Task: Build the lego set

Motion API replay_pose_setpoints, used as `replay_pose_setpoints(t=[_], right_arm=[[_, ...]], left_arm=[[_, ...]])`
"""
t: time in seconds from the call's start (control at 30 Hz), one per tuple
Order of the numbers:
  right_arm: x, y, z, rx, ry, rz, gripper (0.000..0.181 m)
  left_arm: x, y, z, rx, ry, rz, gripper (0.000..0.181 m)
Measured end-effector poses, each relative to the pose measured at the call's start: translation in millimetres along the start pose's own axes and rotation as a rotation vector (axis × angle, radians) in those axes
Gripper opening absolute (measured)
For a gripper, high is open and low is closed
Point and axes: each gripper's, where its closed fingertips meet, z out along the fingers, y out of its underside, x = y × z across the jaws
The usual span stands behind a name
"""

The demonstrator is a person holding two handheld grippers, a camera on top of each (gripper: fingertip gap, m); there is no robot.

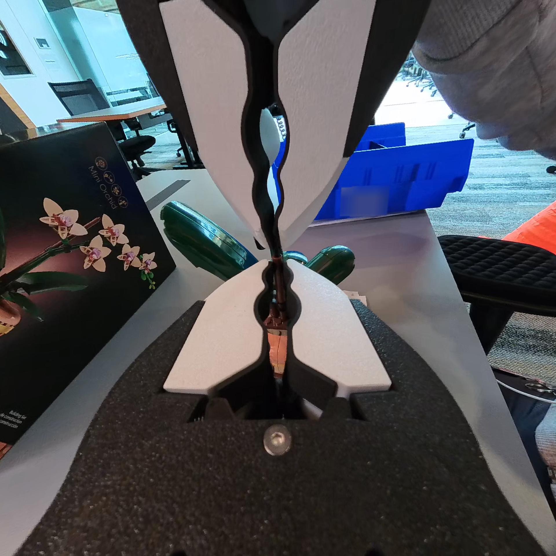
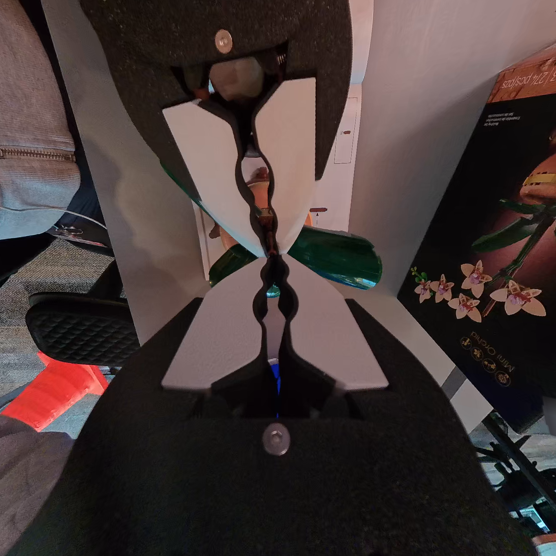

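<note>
The Lego orchid model has a terracotta pot [image 1: 276, 350], dark green leaves [image 1: 204, 237] and a thin brown stem [image 1: 279, 285]. My left gripper [image 1: 275, 262] is shut on the stem, with the pot showing through the gap between its fingers. My right gripper [image 1: 270, 244] comes in from above, tip to tip with the left, and is shut on the stem's upper end. In the right wrist view my right gripper [image 2: 272, 261] meets the left gripper [image 2: 268, 252], with the stem [image 2: 266, 225], the pot [image 2: 261, 188] and a leaf [image 2: 331, 258] behind them.
The dark Lego box [image 1: 75, 240] stands on the white table [image 1: 376, 270] at the left; it also shows in the right wrist view [image 2: 487, 240]. A blue bin [image 1: 400, 177] sits at the far edge. A black chair armrest [image 1: 496, 267] and a person's grey sleeve [image 1: 487, 60] are at the right. Left and right tips are no more than a few centimetres apart.
</note>
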Motion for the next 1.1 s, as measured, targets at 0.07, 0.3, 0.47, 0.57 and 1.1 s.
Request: replay_pose_setpoints(t=[0.07, 0.3, 0.47, 0.57, 1.1], right_arm=[[-0.2, 0.2, 0.2, -0.010, -0.002, -0.002, 0.001], [-0.3, -0.4, 0.9, -0.049, 0.001, -0.008, 0.001], [-0.6, 0.0, 1.4, -0.071, -0.001, -0.008, 0.001], [-0.8, -0.3, 1.6, -0.081, -0.001, -0.011, 0.001], [-0.3, -1.2, 3.0, -0.102, -0.006, -0.016, 0.002]], left_arm=[[0.0, 0.1, 0.0, -0.001, 0.000, 0.001, 0.004], [-0.2, 0.3, -0.5, -0.002, 0.001, 0.002, 0.004], [-0.1, 0.3, -0.5, -0.001, 0.003, -0.001, 0.004], [-0.1, 0.4, -0.6, -0.002, 0.002, 0.002, 0.004], [-0.3, 0.7, -0.9, 0.001, 0.003, -0.009, 0.004]])
